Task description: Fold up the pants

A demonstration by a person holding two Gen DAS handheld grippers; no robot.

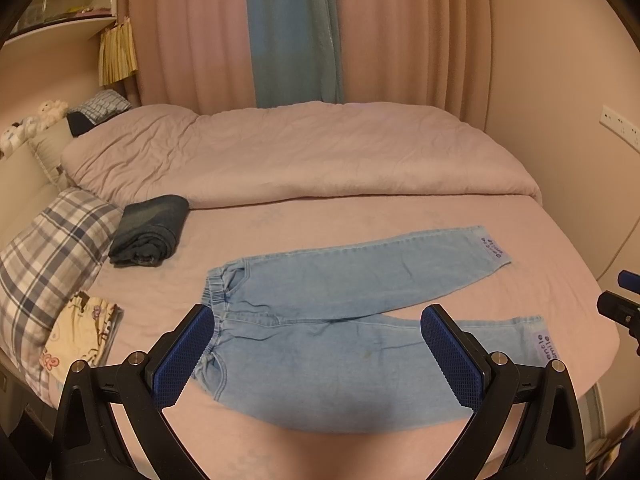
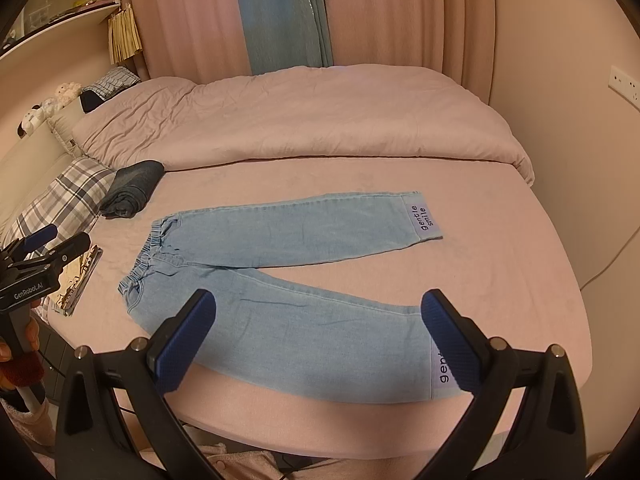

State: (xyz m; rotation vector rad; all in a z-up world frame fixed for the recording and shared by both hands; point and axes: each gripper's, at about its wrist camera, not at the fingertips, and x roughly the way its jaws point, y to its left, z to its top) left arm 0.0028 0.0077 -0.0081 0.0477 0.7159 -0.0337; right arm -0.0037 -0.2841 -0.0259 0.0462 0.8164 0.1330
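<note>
Light blue denim pants (image 1: 340, 304) lie flat on the pink bed sheet, waistband to the left, the two legs spread apart to the right, each cuff with a lilac "gentle smile" label. They also show in the right wrist view (image 2: 288, 280). My left gripper (image 1: 316, 356) is open and empty, hovering above the waistband and near leg. My right gripper (image 2: 318, 340) is open and empty, above the near leg near its cuff. The left gripper also shows in the right wrist view (image 2: 48, 252). The right gripper shows at the left wrist view's right edge (image 1: 624, 300).
A folded dark denim garment (image 1: 150, 230) lies left of the pants. A plaid pillow (image 1: 48, 256) and a patterned booklet (image 1: 86, 330) lie at the left. A rumpled pink duvet (image 1: 300, 152) covers the far half of the bed. Curtains hang behind.
</note>
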